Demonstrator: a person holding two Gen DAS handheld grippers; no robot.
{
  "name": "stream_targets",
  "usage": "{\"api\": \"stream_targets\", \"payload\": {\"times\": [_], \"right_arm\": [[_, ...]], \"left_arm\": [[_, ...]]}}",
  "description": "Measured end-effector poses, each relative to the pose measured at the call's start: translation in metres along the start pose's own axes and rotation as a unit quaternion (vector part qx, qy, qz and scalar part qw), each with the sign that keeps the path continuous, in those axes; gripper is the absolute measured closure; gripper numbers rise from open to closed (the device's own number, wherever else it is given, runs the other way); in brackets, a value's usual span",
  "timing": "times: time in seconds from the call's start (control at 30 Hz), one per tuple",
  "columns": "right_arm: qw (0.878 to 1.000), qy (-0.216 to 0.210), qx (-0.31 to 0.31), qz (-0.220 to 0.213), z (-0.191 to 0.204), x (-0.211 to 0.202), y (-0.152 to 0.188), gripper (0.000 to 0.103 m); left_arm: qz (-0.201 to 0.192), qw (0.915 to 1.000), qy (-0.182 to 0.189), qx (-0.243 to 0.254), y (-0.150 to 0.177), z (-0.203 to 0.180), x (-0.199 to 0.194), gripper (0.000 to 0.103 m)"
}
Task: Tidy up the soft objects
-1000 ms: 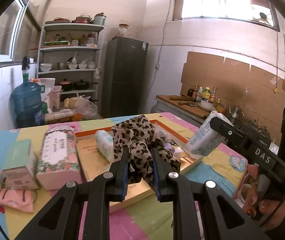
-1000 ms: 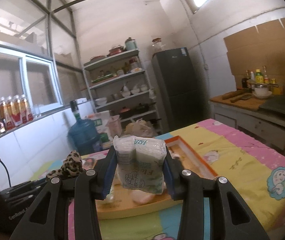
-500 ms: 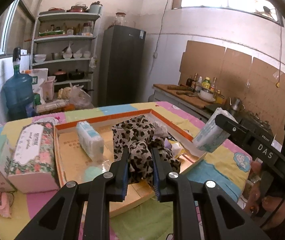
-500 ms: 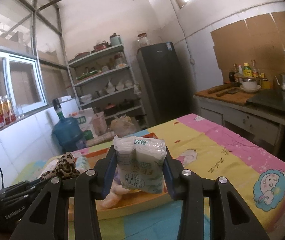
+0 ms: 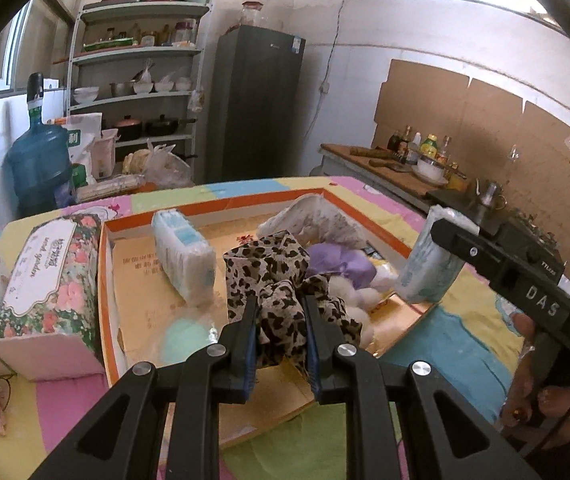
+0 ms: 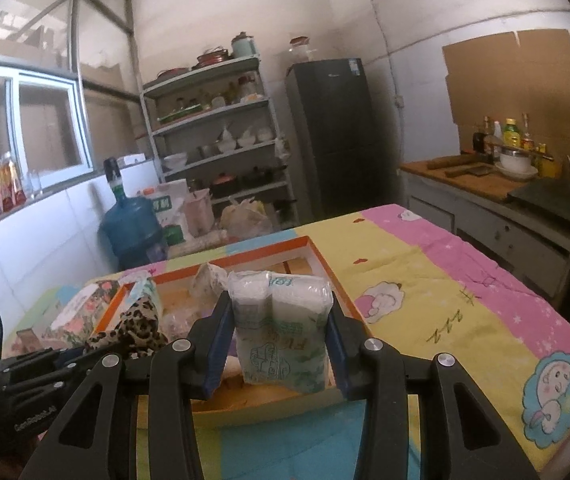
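Low in the frame the left claw (image 5: pixel 279 334) pinches a limp, light leopard cloth (image 5: pixel 269 276) over the orange-rimmed tray (image 5: pixel 221 205), while the right claw (image 6: pixel 279 344) squeezes a squashy tissue pack (image 6: pixel 281 332) mid-body, probably slippery in its wrap.

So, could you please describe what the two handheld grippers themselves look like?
Both grippers, left gripper and right gripper, are matte black, with angular cut-out fingers, blue pads and silver screw heads. The right one's body bears white "DAS" lettering and a green light.

Both tongs move forward and lower toward the orange-rimmed tray (image 5: pixel 369 218); leopard cloth (image 5: pixel 281 284) and tissue pack (image 6: pixel 281 328) now hang over it, tray looms larger
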State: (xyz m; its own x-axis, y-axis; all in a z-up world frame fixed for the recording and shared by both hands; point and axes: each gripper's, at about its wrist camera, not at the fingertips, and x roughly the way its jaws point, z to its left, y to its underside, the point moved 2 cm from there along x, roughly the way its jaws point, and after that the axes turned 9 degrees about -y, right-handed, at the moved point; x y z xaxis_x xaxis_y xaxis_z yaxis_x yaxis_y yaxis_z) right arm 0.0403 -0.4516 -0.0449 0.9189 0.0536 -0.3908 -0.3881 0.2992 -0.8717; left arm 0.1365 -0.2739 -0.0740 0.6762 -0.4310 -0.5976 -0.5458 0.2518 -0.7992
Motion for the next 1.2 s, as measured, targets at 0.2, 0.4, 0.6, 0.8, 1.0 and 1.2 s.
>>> {"api": "stream_targets", "payload": {"times": [0.2,0.4,0.6,0.8,1.0,1.2], "right_arm": [[1.000,-0.009,-0.009,0.018,0.001,0.023,0.001,0.059],[0.998,-0.033,0.007,0.046,-0.004,0.043,-0.001,0.059],[0.997,-0.037,0.016,0.060,-0.006,0.051,-0.001,0.059],[0.997,-0.033,0.017,0.069,-0.006,0.056,-0.001,0.050],[0.998,-0.026,0.017,0.054,-0.004,0.049,-0.001,0.038],[0.999,-0.019,0.019,0.034,0.001,0.035,-0.003,0.036]], "left_arm": [[0.023,0.9997,-0.003,-0.010,0.001,0.007,0.016,0.082],[0.034,0.9988,0.006,-0.034,-0.001,0.016,0.022,0.079],[0.033,0.9981,0.017,-0.049,-0.003,0.020,0.022,0.066],[0.032,0.9971,0.035,-0.059,-0.005,0.021,0.016,0.053],[0.021,0.9964,0.038,-0.074,-0.005,0.027,0.004,0.046],[-0.009,0.9968,0.029,-0.073,-0.006,0.032,-0.018,0.042]]}}
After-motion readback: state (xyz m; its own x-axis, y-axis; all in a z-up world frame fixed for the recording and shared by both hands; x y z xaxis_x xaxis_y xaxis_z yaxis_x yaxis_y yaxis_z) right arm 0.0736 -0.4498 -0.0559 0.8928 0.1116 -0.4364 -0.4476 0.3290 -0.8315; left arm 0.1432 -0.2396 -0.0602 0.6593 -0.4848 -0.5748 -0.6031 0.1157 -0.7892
